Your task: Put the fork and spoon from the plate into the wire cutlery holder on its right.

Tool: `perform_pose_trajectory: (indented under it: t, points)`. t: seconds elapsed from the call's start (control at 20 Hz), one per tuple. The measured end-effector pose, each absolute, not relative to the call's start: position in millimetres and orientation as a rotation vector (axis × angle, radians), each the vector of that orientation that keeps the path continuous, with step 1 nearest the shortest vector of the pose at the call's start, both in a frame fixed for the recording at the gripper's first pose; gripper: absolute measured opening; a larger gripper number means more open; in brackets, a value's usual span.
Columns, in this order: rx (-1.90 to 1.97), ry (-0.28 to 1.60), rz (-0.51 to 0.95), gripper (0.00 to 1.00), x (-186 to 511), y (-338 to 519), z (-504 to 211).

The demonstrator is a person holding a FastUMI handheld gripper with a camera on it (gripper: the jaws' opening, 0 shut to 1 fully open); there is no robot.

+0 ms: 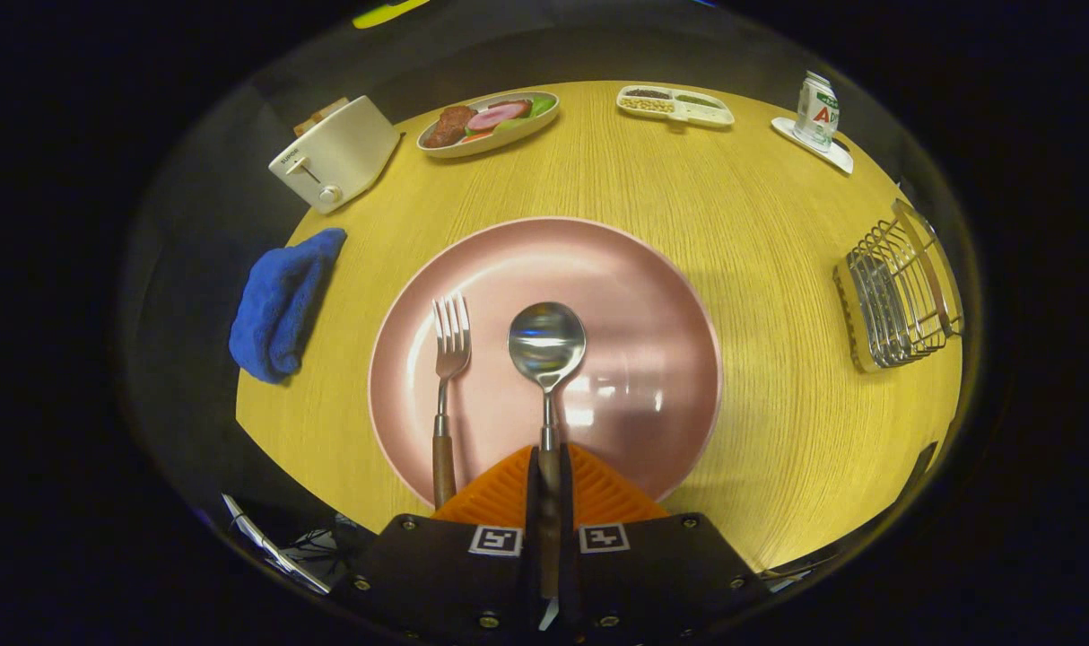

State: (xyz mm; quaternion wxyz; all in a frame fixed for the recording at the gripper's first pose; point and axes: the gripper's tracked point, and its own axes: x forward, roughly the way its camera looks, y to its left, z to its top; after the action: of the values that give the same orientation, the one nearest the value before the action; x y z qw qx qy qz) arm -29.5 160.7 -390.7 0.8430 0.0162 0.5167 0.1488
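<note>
A pink plate [652, 296] lies on the round wooden table just ahead of my fingers. A spoon [546, 345] with a wooden handle points its bowl away from me over the plate's middle; its handle runs back between my two fingers. My gripper [549, 489] is shut on that spoon handle, both pads pressing its sides. A fork [449, 359] with a wooden handle rests on the plate to the left of the spoon, tines pointing away. The wire cutlery holder [903, 292] stands on the table well to the right of the plate.
A blue cloth [280, 301] lies at the table's left edge. Beyond the plate stand a white toaster [334, 152], an oval dish of food [491, 121], a small divided tray [675, 103] and a can on a white coaster [815, 112].
</note>
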Motion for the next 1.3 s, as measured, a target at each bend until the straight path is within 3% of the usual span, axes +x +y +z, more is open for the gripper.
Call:
perform_pose_trajectory:
  t: [0.65,1.3]
  points:
    - [0.198,0.977,0.31,0.05,-2.3,147.0,-327.0]
    - [0.387,0.838,0.036,0.05,19.3,-5.3,-259.3]
